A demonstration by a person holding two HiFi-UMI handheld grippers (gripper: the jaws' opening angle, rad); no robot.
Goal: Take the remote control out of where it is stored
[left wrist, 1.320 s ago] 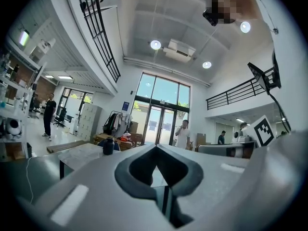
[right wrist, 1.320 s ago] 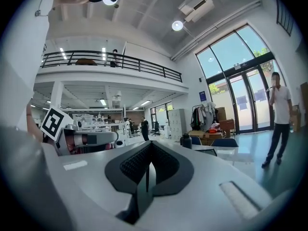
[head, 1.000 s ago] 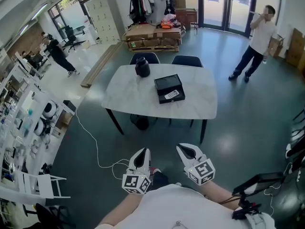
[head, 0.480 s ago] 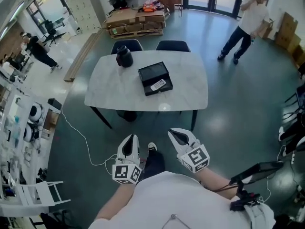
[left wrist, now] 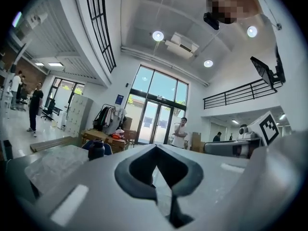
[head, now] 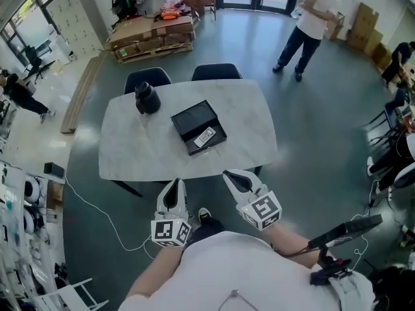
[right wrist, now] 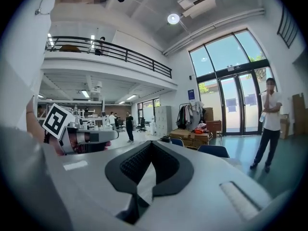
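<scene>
The remote control point(head: 205, 137) is a pale bar with dark buttons. It lies inside an open black box point(head: 192, 118) in the middle of the white marble table point(head: 136, 149). Both grippers are short of the table's near edge, held close to my body. My left gripper point(head: 172, 186) is shut and empty, pointing at the table. My right gripper point(head: 231, 175) is also shut and empty, its tip just at the table's front edge. In the left gripper view the left gripper point(left wrist: 155, 159) has its jaws closed together. The right gripper point(right wrist: 150, 147) looks the same in the right gripper view.
A black jar point(head: 147, 98) stands on the table, left of the box. Two dark chairs point(head: 216, 72) are tucked in at the far side. A person point(head: 306, 24) stands beyond the table at the right. A white cable point(head: 83, 203) runs over the floor at the left.
I have walked towards the table, which now lies much nearer in the head view. Both grippers stay shut and now reach its near edge.
</scene>
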